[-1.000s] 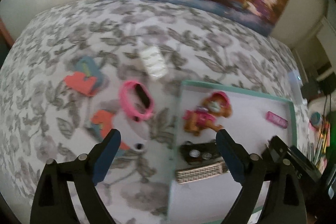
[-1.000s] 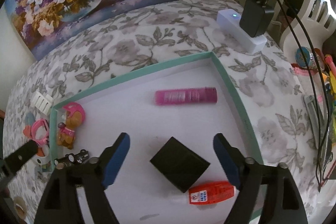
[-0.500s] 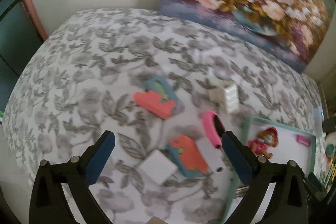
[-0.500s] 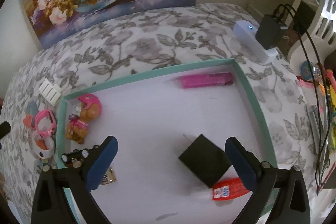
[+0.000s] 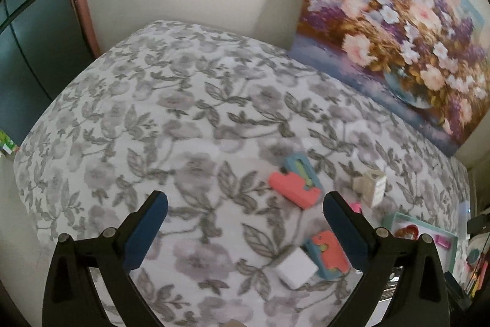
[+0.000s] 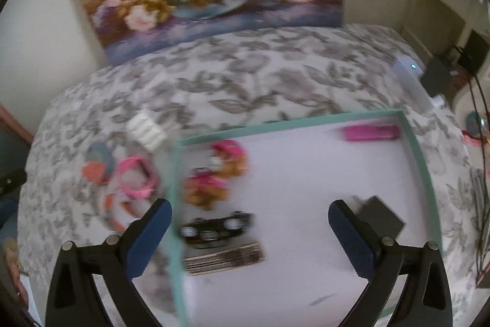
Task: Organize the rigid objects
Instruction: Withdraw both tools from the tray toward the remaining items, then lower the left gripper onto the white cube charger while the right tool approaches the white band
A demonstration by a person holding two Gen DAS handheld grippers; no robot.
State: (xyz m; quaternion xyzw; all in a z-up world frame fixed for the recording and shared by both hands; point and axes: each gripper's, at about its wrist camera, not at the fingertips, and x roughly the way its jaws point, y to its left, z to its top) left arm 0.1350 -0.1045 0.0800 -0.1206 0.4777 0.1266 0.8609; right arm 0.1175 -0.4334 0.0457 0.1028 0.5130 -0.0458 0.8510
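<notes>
A teal-rimmed white tray (image 6: pixel 416 149) lies on the floral bedspread. In it are a dog toy with a pink helmet (image 6: pixel 214 173), a black toy car (image 6: pixel 214 227), a striped card (image 6: pixel 223 259), a pink tube (image 6: pixel 370 133) and a black box (image 6: pixel 381 218). My right gripper (image 6: pixel 249 230) is open and empty above the car. My left gripper (image 5: pixel 245 222) is open and empty above the bedspread. To its right lie two coral-and-teal pieces (image 5: pixel 294 183) (image 5: pixel 329 253), a white square block (image 5: pixel 295 268) and a white ribbed block (image 5: pixel 372 186).
A pink band (image 6: pixel 136 176) and the white ribbed block (image 6: pixel 147 129) lie left of the tray. A flower painting (image 5: pixel 395 32) leans on the wall behind the bed. A white power strip with a black charger (image 6: pixel 419 81) and cables sit at the right.
My left gripper has swung left, away from the tray, and now faces the open bedspread. My right gripper has also turned left, from the black box toward the toy car.
</notes>
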